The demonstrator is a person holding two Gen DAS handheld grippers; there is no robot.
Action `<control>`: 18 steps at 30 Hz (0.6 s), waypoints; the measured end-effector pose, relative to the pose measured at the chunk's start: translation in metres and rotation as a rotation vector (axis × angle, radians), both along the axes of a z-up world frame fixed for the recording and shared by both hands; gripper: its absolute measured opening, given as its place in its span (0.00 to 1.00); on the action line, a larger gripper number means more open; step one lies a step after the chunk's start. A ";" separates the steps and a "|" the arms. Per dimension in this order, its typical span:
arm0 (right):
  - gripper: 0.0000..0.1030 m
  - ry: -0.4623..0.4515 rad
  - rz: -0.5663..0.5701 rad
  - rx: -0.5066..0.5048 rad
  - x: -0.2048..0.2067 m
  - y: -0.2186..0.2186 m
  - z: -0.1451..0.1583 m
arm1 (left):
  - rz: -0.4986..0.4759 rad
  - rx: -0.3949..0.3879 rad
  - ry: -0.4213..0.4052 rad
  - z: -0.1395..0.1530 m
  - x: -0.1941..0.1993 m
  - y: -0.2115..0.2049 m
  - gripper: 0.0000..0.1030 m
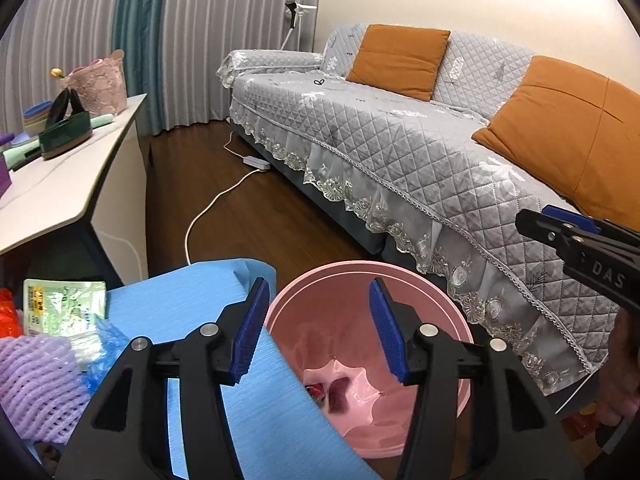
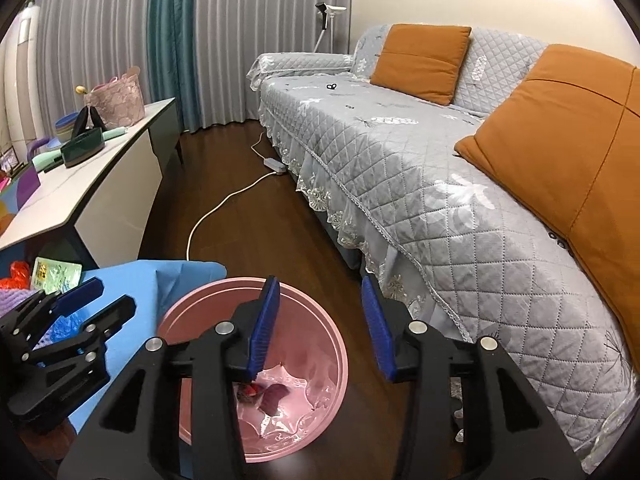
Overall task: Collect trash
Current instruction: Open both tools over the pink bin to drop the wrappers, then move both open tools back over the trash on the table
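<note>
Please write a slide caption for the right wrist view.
Open right gripper above the pink bin beside the grey sofa.

Location type: home living room. Identifying features: a long sofa fitted with a grey quilted, lace-edged cover and carrying orange cushions; full-height pleated grey and teal curtains; dark wood-plank floor with a white power strip and cable lying on it; a white floor lamp in the corner; a white worktop holding a pink fabric basket, stacked bowls and a green tray.
</note>
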State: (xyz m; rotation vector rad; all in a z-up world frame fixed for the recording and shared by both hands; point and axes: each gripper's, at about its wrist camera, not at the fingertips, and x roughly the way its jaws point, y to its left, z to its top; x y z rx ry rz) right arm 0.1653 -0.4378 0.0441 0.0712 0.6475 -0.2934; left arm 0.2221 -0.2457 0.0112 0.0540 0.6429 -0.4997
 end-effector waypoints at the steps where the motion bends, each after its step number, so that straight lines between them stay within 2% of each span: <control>1: 0.42 -0.003 0.001 0.002 0.000 0.000 0.001 | 0.002 0.000 -0.003 0.003 -0.002 0.003 0.50; 10: 0.42 -0.102 0.062 0.024 -0.013 0.022 0.038 | 0.006 0.007 -0.074 0.045 -0.034 0.044 0.50; 14: 0.42 -0.190 0.088 0.003 -0.027 0.040 0.060 | 0.006 0.015 -0.107 0.068 -0.052 0.077 0.50; 18: 0.42 -0.237 0.102 0.002 -0.036 0.055 0.077 | 0.044 0.012 -0.116 0.088 -0.064 0.117 0.50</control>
